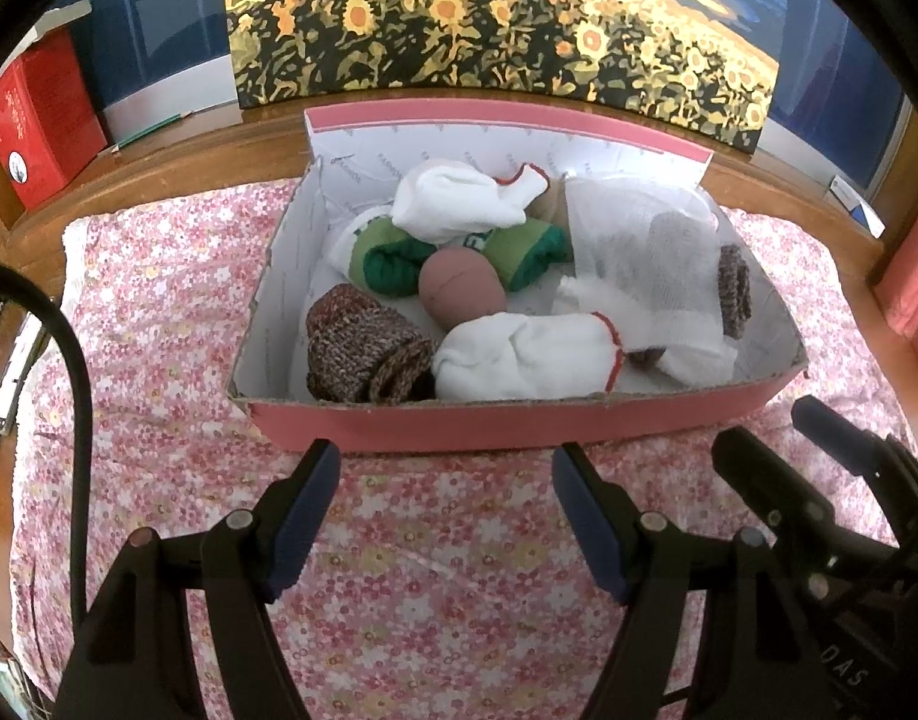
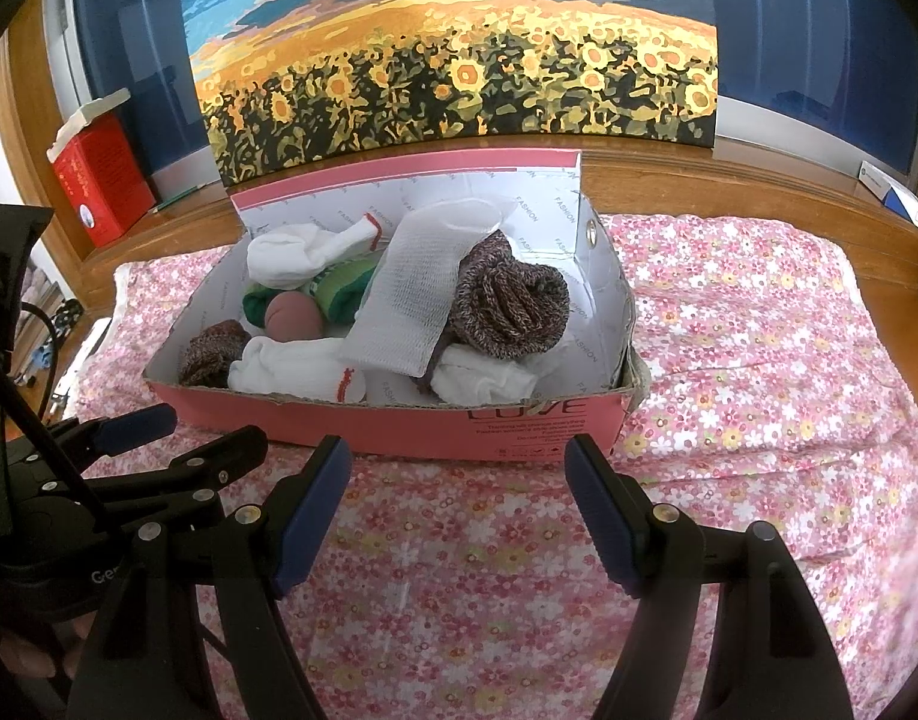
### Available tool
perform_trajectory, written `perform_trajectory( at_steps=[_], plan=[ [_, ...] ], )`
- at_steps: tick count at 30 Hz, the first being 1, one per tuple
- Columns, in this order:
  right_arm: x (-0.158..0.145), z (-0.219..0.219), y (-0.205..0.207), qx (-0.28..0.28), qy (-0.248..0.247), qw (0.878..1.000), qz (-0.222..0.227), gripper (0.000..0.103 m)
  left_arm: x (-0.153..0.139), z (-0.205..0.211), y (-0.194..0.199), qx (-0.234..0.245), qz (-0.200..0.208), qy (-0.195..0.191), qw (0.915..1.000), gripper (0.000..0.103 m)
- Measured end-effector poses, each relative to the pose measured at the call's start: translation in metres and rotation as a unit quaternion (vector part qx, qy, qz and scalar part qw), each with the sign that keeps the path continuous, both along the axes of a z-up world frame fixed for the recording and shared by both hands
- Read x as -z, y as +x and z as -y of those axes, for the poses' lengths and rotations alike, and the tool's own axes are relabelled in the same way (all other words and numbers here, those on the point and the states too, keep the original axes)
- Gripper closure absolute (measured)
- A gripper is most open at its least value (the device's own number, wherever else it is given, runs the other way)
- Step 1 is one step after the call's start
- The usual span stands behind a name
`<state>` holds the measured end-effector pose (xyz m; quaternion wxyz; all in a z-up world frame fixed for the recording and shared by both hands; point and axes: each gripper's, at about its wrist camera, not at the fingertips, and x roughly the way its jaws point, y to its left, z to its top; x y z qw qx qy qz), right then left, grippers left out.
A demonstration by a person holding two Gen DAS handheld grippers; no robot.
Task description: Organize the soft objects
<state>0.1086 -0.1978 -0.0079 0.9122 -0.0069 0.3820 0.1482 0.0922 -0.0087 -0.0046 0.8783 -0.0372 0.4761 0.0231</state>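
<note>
A pink cardboard box [image 1: 519, 420] [image 2: 435, 432] stands on the flowered cloth and holds several rolled socks. Inside lie a brown knitted roll [image 1: 363, 354] [image 2: 513, 306], white rolls with red trim [image 1: 519, 360] [image 2: 297, 369], a green sock pair [image 1: 393, 258] [image 2: 339, 294], a pink ball [image 1: 462, 291] [image 2: 292, 315] and a white mesh sock [image 1: 651, 264] [image 2: 411, 306]. My left gripper [image 1: 444, 474] hangs open just in front of the box's near wall, nothing between its fingers. My right gripper [image 2: 459, 468] is open too, at the box's front right part, empty.
The flowered cloth [image 1: 435, 600] [image 2: 759, 360] covers a wooden surface. A sunflower painting [image 1: 501, 42] [image 2: 459, 72] leans behind the box. A red book box [image 1: 39, 120] [image 2: 102, 180] stands at the back left. The right gripper's body [image 1: 831, 492] shows in the left wrist view.
</note>
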Motion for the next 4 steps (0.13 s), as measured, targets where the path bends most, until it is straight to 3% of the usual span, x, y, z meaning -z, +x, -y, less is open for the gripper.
perform_trajectory(
  at_steps=[4],
  plan=[
    [0.0,0.0,-0.0001,0.0,0.0,1.0,0.0,0.028,0.0001,-0.0002,0.0002,0.0,-0.001,0.0,1.0,0.026]
  ],
)
